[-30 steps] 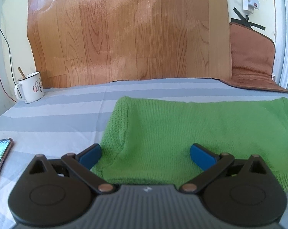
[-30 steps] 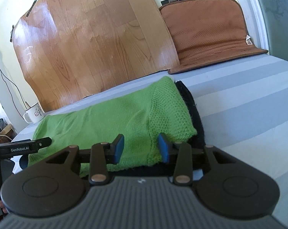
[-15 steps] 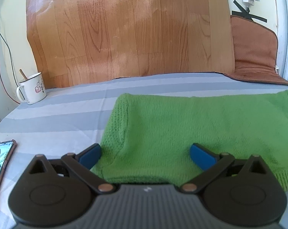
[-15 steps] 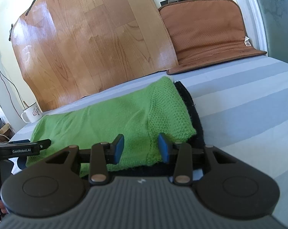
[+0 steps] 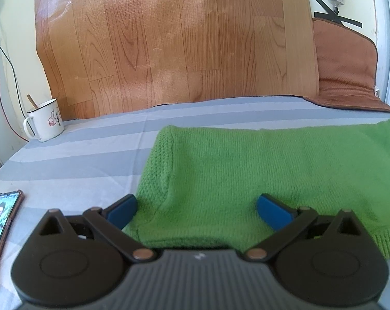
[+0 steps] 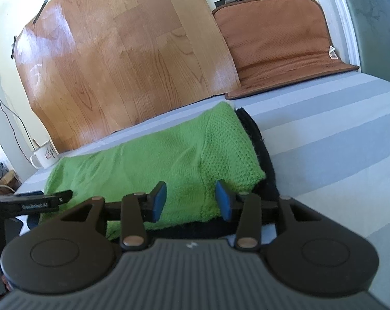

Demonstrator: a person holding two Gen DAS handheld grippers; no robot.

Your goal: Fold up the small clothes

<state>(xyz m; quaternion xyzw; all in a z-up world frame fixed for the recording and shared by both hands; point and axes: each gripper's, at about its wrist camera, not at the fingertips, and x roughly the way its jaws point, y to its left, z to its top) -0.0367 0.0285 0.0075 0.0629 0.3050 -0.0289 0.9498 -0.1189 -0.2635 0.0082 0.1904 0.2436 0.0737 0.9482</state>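
A green knitted garment [image 5: 246, 160] lies flat on the grey striped sheet [image 5: 78, 160], folded into a long band. My left gripper [image 5: 196, 201] is wide open low over its near left corner, with the pads well apart from the knit. In the right wrist view the garment [image 6: 143, 165] rests on a black cloth [image 6: 262, 149] that shows along its right and near edges. My right gripper [image 6: 191, 199] hovers at the garment's near right end; its jaws are opening, and the knit lies flat between them without being pinched. The left gripper's finger [image 6: 32, 201] shows at the far left.
A white mug [image 5: 46, 120] with a stick in it stands at the back left. A phone [image 5: 1, 222] lies at the left edge of the sheet. A wood-pattern sheet [image 5: 169, 38] and a brown mat [image 5: 344, 69] lean against the back wall.
The right gripper's pads have spread a little wider over the garment. Both hands have stayed in place, and the garment has not moved.
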